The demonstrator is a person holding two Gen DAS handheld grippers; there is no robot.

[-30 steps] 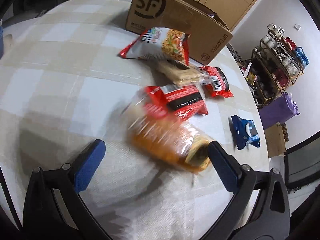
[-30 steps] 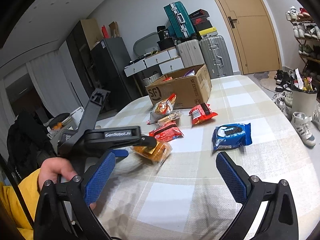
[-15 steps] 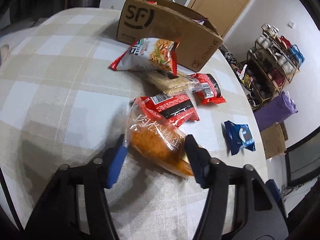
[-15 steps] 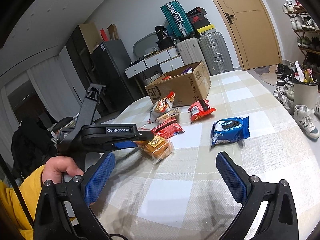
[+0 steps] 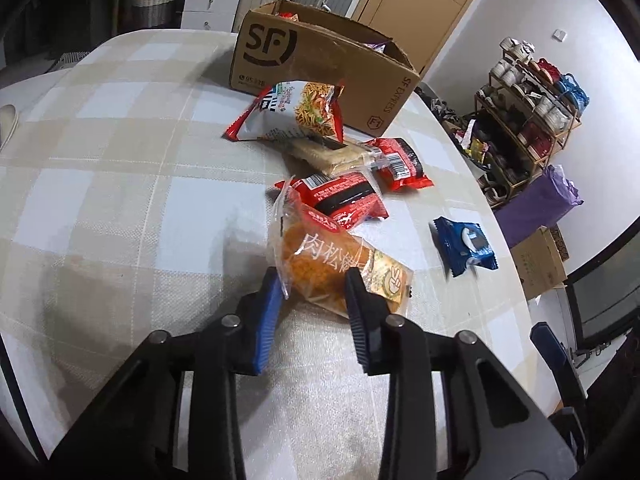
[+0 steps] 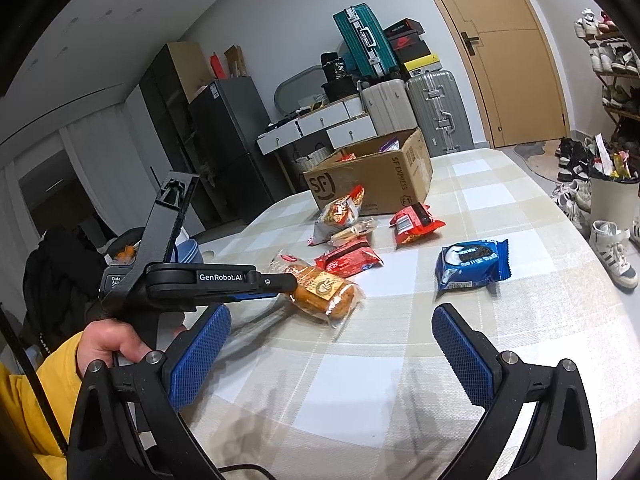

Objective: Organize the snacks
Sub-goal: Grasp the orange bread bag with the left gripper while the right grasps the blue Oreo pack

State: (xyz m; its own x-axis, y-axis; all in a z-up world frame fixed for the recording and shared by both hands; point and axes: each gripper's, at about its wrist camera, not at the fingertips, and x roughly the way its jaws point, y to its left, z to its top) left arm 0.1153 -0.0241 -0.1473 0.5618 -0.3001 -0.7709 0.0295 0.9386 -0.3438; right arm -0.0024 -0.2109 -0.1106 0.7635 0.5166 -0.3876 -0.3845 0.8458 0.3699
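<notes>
Left gripper: jaws have just been closing and now pinch the near end of the meat-floss bread packet; both blue pads press into its clear wrapper.
Meat-floss bread packet: clear wrapper with orange-brown bread inside, near end held between the pads; whether the far end touches the tablecloth cannot be told.
Right gripper: jaws spread wide above the tablecloth, nothing between the pads.
Person's hand: grips the left gripper's handle in the right wrist view; yellow sleeve at the wrist.
Table: covered with a beige and white checked cloth.
Cardboard box: open at the top, at the far side of the table, some packets visible inside.
Noodle snack bag: leans just in front of the box.
Cracker pack: lies beside the noodle snack bag, partly under it.
Red packets: one just beyond the held bread, another farther right, near the cracker pack.
Blue cookie packet: lies alone to the right, apart from the other snacks.
</notes>
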